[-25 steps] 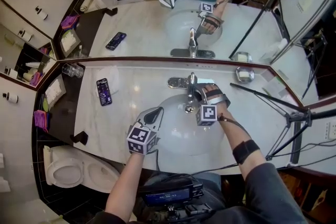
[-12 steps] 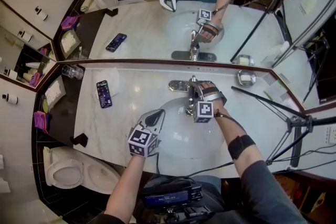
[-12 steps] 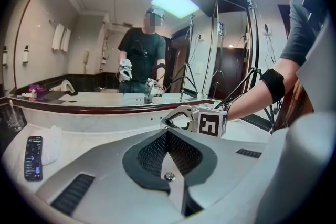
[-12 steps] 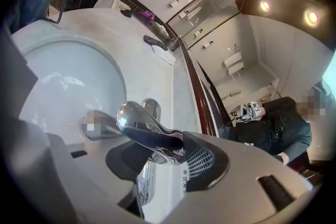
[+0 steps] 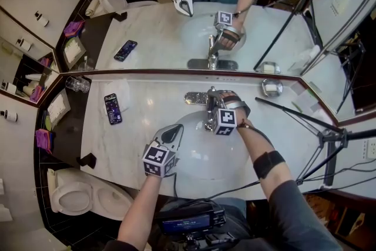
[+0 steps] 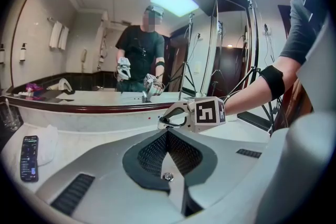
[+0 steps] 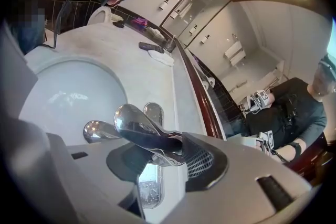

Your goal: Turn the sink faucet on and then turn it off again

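The chrome faucet (image 5: 208,107) stands behind the white sink basin (image 5: 197,159). My right gripper (image 5: 214,101) is down over it. In the right gripper view the faucet's lever (image 7: 142,129) lies between the two jaws, close against the right-hand pad, with the spout (image 7: 96,131) beyond. Those jaws have just been closing a little; a gap still shows, so the right gripper (image 7: 160,157) is open. My left gripper (image 5: 171,134) hovers over the basin's left rim, shut with nothing in it. In the left gripper view the left gripper (image 6: 167,136) points toward the right gripper's marker cube (image 6: 208,113).
A phone (image 5: 111,109) lies on a cloth on the marble counter at left, with a glass (image 5: 75,84) behind it. A soap dish (image 5: 272,88) sits at the right. A tripod (image 5: 329,138) stands at the counter's right end, a toilet (image 5: 76,197) to the left. A mirror runs behind.
My right gripper has shifted slightly left and toward the faucet and rolled a little, now sitting over the lever. The left gripper has stayed where it was.
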`<move>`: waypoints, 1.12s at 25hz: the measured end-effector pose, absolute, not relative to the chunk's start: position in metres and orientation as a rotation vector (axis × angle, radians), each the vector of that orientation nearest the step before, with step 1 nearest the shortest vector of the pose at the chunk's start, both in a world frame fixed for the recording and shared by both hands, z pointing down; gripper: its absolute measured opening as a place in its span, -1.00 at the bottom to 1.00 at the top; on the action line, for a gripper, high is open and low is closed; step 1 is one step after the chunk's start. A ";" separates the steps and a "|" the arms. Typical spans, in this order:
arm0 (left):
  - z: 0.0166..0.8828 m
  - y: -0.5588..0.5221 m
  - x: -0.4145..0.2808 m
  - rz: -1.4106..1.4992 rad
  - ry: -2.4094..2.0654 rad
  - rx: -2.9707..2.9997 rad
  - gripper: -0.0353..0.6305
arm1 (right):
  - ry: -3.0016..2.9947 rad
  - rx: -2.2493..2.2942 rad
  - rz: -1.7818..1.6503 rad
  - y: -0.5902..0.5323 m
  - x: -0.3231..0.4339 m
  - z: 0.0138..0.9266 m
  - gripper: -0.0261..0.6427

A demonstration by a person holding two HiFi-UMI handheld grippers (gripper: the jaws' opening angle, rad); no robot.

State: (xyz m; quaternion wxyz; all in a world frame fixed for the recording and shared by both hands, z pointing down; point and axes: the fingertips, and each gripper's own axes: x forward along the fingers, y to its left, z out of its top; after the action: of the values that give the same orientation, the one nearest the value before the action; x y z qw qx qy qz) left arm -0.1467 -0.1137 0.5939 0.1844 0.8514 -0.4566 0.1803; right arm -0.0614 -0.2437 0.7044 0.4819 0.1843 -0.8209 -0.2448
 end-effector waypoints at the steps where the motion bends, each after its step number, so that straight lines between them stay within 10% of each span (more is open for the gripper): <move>1: 0.594 -0.114 -0.146 0.508 -1.287 2.401 -0.89 | -2.004 0.444 -0.579 -0.244 -0.061 0.706 -0.34; 28: 0.594 -0.120 -0.151 0.508 -1.283 2.399 -0.89 | -2.120 0.303 -0.109 -0.260 -0.058 0.705 -0.33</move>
State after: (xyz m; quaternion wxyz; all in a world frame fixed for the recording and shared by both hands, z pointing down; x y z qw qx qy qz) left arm -0.1506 -0.1199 0.5936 0.1860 0.8517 -0.4554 0.1805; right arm -0.0576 -0.2604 0.7046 0.4781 0.1242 -0.8683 -0.0447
